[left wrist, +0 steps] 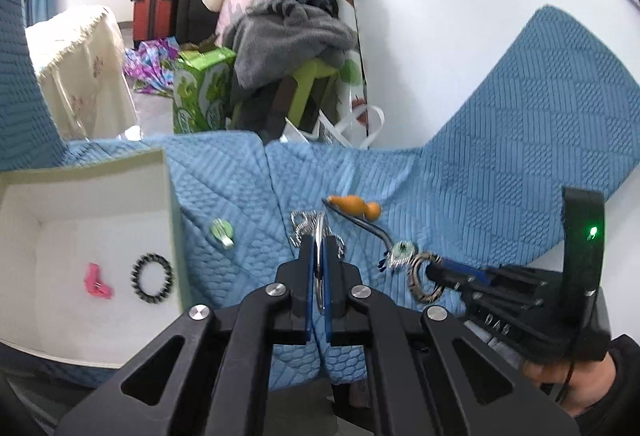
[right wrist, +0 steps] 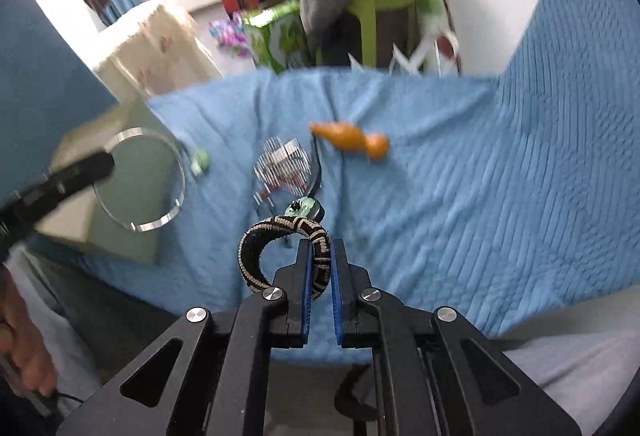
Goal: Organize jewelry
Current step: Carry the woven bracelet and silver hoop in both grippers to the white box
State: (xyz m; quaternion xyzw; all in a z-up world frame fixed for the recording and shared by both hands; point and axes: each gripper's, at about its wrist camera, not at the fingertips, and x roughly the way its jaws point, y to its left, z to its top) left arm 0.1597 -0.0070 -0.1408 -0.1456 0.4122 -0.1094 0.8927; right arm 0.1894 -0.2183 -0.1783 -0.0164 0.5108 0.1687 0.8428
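My left gripper point(left wrist: 319, 238) is shut on a thin silver bangle point(left wrist: 319, 264), held edge-on above the blue quilt; the bangle shows as a ring in the right wrist view point(right wrist: 176, 191) in front of the box. My right gripper point(right wrist: 320, 246) is shut on a black-and-cream woven bracelet point(right wrist: 276, 232), also seen in the left wrist view point(left wrist: 420, 278). A white open box point(left wrist: 100, 171) at the left holds a black beaded bracelet point(left wrist: 152, 278) and a pink clip point(left wrist: 97, 280).
On the quilt point(left wrist: 500, 155) lie an orange gourd pendant point(left wrist: 354, 206) on a dark cord, a silver comb-like piece point(right wrist: 286, 165), a green ornament point(left wrist: 222, 230) and a teal charm point(right wrist: 306, 206). Beyond the quilt's far edge stand a green stool, clothes and suitcases.
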